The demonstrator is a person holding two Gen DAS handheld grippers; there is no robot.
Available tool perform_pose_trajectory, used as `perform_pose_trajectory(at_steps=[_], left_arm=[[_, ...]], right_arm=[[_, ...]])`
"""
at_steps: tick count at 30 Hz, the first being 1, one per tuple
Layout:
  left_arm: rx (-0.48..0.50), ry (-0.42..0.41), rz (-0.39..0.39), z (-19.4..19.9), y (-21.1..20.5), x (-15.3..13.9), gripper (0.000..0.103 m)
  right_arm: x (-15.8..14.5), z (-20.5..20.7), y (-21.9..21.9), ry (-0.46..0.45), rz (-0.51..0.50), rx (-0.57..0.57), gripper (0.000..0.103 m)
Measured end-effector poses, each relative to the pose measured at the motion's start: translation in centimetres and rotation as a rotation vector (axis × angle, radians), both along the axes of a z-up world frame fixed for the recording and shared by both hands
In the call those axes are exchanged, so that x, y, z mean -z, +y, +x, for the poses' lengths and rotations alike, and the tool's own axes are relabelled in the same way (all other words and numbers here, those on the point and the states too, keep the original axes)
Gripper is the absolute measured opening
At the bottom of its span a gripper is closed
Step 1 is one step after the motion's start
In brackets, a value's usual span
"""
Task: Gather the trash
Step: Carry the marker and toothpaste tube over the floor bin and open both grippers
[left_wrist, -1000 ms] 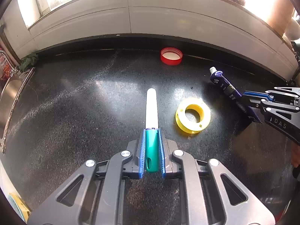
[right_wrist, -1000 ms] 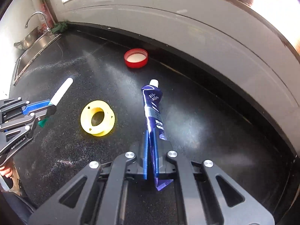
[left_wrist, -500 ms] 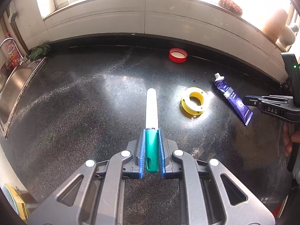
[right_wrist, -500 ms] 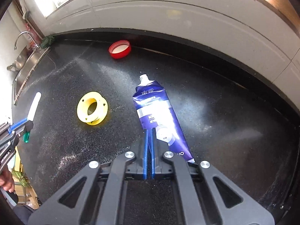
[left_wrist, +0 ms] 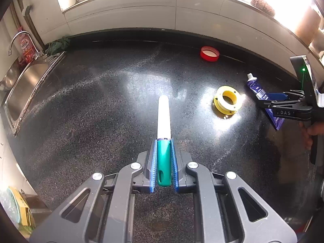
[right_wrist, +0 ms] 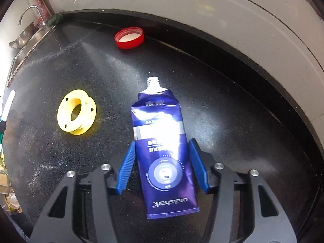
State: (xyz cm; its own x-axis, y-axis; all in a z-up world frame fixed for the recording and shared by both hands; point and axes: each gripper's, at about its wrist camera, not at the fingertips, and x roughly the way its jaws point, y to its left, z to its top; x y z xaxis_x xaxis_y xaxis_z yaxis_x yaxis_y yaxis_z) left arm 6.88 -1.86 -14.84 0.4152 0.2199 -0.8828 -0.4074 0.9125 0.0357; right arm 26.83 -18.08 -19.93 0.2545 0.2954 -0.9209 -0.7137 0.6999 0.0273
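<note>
A white marker with a green cap [left_wrist: 163, 133] is clamped by its cap in my left gripper [left_wrist: 164, 147], above the black counter [left_wrist: 97, 109]. A blue toothpaste tube [right_wrist: 162, 141], uncapped, lies flat on the counter. My right gripper [right_wrist: 163, 147] straddles it low down, jaws opening, blue pads [right_wrist: 126, 166] standing clear of both sides of the tube. From the left wrist view the right gripper [left_wrist: 283, 101] shows at the right edge over the tube [left_wrist: 258, 88]. A yellow spool [right_wrist: 76, 112] [left_wrist: 227, 100] and a red lid [right_wrist: 129, 37] [left_wrist: 210, 53] lie on the counter.
A steel sink [left_wrist: 24, 89] with a tap [left_wrist: 15, 40] is set into the counter's far left, with a green cloth [left_wrist: 57, 45] at its corner. A white tiled wall [left_wrist: 162, 14] runs along the back. A hand [left_wrist: 312, 131] grips the right tool.
The right gripper let the tube go: it lay the tube flat on the counter, came down over it and spread its jaws. The left gripper pulled back with the marker.
</note>
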Motion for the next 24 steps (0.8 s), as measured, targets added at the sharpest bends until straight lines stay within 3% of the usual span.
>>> perform_pose_trajectory(at_steps=[7,15,24], left_arm=[[-0.007,0.003,0.003,0.2,-0.6,-0.1,0.012],[0.022,-0.012,-0.003,0.1,-1.3,-0.5,0.012],[0.032,-0.041,0.001,-0.9,-0.7,-1.5,0.012]], right_arm=[[-0.8,-2.2,-1.3,-0.014,0.034,0.020,0.051],[-4.0,-5.4,-2.9,-0.045,0.096,0.071,0.051],[-6.9,-8.0,-1.6,-0.071,0.127,0.059,0.051]])
